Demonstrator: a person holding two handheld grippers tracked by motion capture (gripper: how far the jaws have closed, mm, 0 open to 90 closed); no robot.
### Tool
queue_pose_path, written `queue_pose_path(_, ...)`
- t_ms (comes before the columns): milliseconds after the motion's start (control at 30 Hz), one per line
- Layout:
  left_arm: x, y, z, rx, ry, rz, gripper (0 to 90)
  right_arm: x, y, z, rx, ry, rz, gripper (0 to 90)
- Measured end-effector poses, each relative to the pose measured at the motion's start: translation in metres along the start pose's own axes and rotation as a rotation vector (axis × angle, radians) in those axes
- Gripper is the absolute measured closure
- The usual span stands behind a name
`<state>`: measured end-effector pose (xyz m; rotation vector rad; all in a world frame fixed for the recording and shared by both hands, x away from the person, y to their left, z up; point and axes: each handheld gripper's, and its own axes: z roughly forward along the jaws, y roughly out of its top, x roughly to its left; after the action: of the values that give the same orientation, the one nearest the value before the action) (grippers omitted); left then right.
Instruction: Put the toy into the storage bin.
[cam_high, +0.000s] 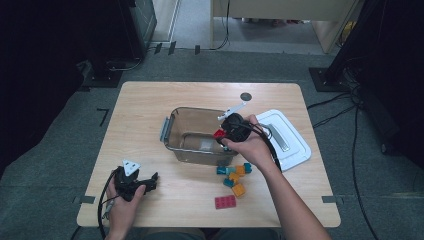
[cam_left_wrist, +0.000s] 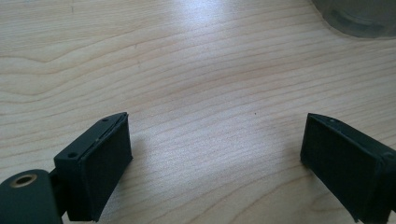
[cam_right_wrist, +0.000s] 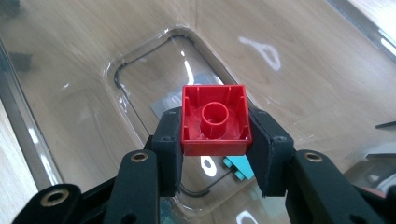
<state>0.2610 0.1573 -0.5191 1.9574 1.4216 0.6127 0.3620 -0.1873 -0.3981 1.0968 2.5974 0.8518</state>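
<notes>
While the high view looks down on the pale wooden worktop (cam_high: 150, 105), the right gripper (cam_high: 226, 134) hangs over the near right corner of the clear plastic bin (cam_high: 172, 131) with a red brick (cam_high: 219, 133) pinched at its tip. The bin sits mid-worktop, its white lid (cam_high: 295, 145) lying flat just to its right. Near the right forearm, a little cluster of teal and orange bricks (cam_high: 235, 176) lies on the wood just in front of the bin, and a flat pink plate brick (cam_high: 226, 202) rests a bit nearer the person. Over at the near left corner, the left gripper (cam_high: 150, 181) rests low by the worktop edge, well apart from the bin.

Now the left gripper view: its jaws stand wide apart with nothing but bare wood grain between them, and a curved corner of the bin (cam_left_wrist: 359, 18) peeks in at top right.

Over to the right gripper view, and here's the action: the jaws are clamped on the red brick (cam_right_wrist: 215, 120), one pad pressed to each side, the brick's hollow underside with its round tube facing the camera. Right gripper (cam_right_wrist: 215, 140) holds it above the bin's open interior, with the bin's see-through floor (cam_right_wrist: 154, 79) beneath. A teal brick (cam_right_wrist: 239, 167) shows through the plastic just under the jaws.
</notes>
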Motion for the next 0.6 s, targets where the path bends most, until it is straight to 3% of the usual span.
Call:
queue_pose_path(400,0.0,0.0,0.0,0.0,0.0,0.001,8.3,-0.002,-0.001,-0.004,-0.026,0.052,0.015,52.2)
queue_pose_path(500,0.0,0.0,0.0,0.0,0.0,0.001,8.3,-0.002,-0.003,-0.008,-0.05,0.06,0.017,47.5)
queue_pose_path(567,0.0,0.0,0.0,0.0,0.0,0.002,8.4,-0.003,-0.004,-0.013,-0.079,0.057,0.016,36.2)
queue_pose_path(600,0.0,0.0,0.0,0.0,0.0,0.002,8.3,-0.003,-0.004,-0.013,-0.079,0.057,0.016,36.2)
